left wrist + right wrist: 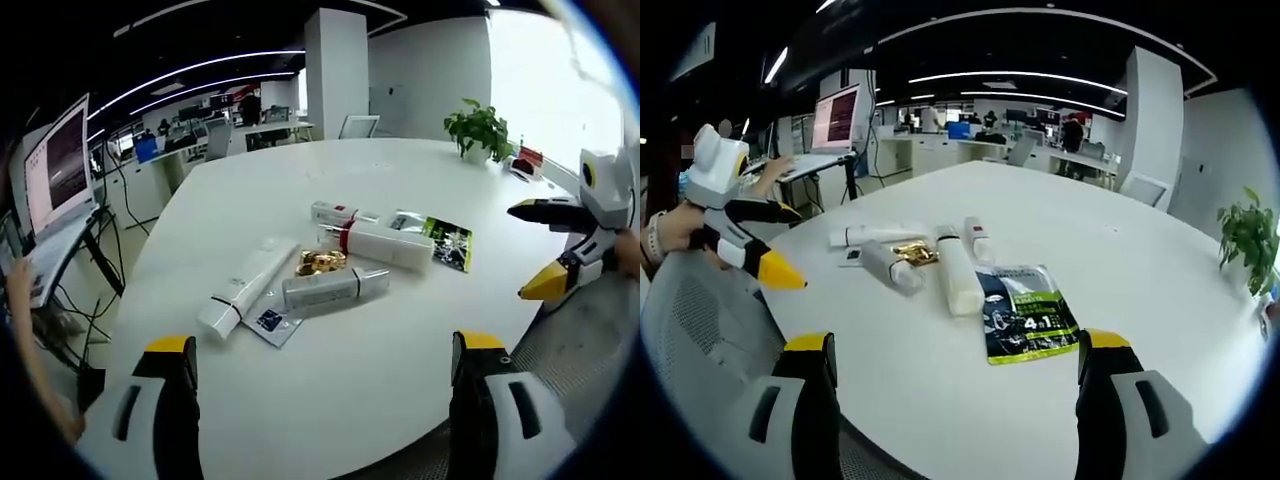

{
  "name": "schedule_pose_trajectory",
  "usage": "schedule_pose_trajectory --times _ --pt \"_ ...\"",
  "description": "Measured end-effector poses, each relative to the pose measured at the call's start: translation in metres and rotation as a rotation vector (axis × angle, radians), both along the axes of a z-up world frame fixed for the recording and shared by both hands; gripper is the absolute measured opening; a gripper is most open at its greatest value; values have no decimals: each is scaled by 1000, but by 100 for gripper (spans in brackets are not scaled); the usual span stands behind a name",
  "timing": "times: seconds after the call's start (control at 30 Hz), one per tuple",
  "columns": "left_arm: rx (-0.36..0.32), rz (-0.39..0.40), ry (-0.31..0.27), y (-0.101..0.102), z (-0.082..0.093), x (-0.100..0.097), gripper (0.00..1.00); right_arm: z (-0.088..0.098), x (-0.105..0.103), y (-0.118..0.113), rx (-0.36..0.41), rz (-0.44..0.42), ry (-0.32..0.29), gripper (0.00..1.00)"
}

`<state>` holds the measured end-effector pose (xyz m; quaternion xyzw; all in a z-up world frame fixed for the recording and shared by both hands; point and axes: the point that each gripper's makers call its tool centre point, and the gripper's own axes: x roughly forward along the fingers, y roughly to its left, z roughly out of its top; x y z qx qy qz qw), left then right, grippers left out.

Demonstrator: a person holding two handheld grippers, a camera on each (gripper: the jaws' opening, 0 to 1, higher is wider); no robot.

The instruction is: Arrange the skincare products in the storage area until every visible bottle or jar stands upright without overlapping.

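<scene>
While every product lies flat in 1 loose cluster near the middle of the white surface, nothing yet meets the upright requirement, so I judge the arranging has not begun. In the left gripper view, the long white tube lies at the cluster's left, with a small dark-printed sachet just beside its lower end. A pale tube lies next to it, touching or nearly touching the gold-capped jar. Beyond sits the white bottle with a red band, a smaller white tube behind it, and the green-and-black packet flat at the right.

The left tool is spread wide, holding nothing, well short of the cluster. The right tool is likewise spread and empty; its yellow-tipped jaws appear at the right of the left gripper view, apart from each other, hovering off the surface's edge.

The items crowd each other, so standing 1 up where it lies risks knocking its neighbour. Open room is generous: bare surface stretches all around the cluster, toward the potted plant on the far side and toward the near rim. The mesh chair back sits close under the right gripper view's lower left, so low approaches there look cramped.
</scene>
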<state>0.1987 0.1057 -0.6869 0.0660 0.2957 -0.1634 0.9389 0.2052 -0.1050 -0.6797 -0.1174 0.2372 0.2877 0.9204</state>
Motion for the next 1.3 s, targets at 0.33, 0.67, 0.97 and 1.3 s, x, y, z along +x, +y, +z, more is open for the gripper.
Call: schedule_pose_trajectory --times 0.33,0.67,0.97,1.3 --pt "19 -3 -12 3 1 5 99 1 3 -3 -29 34 28 100" --pt "29 -11 -6 4 -1 4 99 16 18 19 -88 148 18 99" --pt "20 -11 -3 3 -1 4 99 19 29 31 -149 240 59 99" --pt "19 -11 -8 3 0 4 99 15 39 40 -202 339 123 93"
